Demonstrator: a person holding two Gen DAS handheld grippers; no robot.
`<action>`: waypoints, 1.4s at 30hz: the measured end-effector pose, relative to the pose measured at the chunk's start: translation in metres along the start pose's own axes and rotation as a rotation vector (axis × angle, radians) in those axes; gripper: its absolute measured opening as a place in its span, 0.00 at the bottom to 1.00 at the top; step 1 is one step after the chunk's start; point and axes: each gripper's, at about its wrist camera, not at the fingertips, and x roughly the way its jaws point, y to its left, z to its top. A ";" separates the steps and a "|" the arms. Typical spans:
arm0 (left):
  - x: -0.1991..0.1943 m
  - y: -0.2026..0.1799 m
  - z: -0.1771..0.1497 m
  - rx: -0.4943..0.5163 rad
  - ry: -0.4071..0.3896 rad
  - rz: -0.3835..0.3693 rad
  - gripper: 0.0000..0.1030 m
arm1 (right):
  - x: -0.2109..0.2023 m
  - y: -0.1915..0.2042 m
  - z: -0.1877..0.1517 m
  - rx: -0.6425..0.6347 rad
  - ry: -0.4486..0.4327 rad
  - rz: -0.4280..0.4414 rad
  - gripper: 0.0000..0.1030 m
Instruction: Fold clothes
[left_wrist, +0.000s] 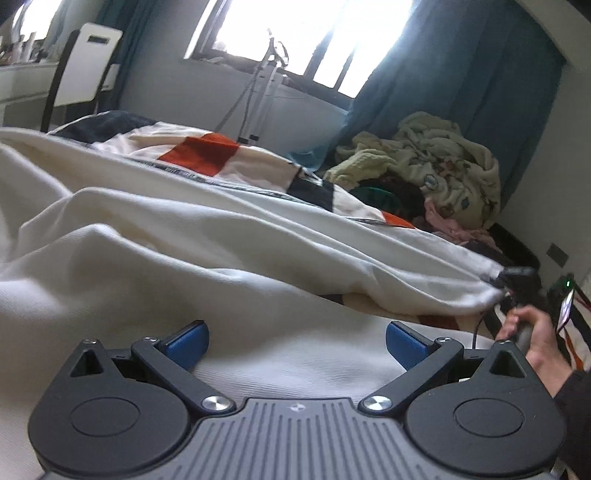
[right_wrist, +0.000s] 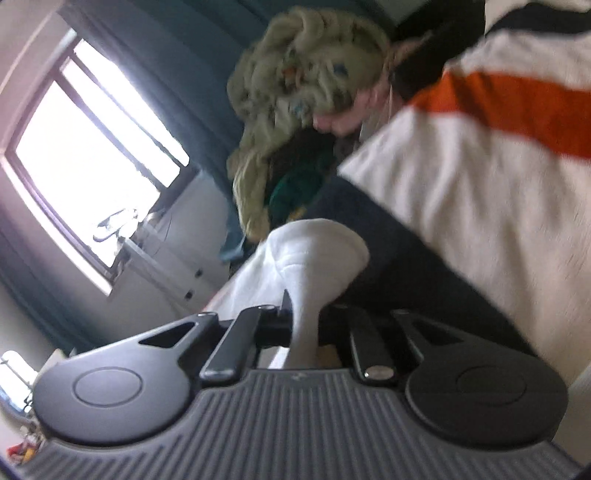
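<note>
A large white garment (left_wrist: 155, 251) lies spread and rumpled over the bed. My left gripper (left_wrist: 297, 345) hovers low over its near part, jaws wide open and empty, blue pads (left_wrist: 188, 343) apart. My right gripper (left_wrist: 517, 280), held in a hand at the right, is shut on a corner of the white garment and pulls it taut. In the right wrist view the jaws of the right gripper (right_wrist: 304, 317) pinch a bunched end of the white garment (right_wrist: 317, 251), which fans out beyond the fingers.
The bed has a cover (left_wrist: 207, 147) with white, orange and dark blocks, also in the right wrist view (right_wrist: 480, 166). A pile of clothes (left_wrist: 436, 166) with a pale yellow fleece sits at the far right. A chair (left_wrist: 85, 62), window and teal curtain (left_wrist: 461, 74) stand behind.
</note>
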 end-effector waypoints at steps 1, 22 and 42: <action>-0.002 -0.002 0.000 0.008 -0.009 -0.005 1.00 | -0.004 0.002 0.002 -0.003 -0.028 -0.009 0.10; -0.054 -0.007 0.009 0.019 -0.101 -0.019 1.00 | -0.094 -0.054 0.014 -0.039 -0.073 -0.340 0.15; -0.121 0.001 0.015 -0.006 -0.089 0.106 1.00 | -0.272 0.018 -0.011 0.012 0.059 -0.444 0.75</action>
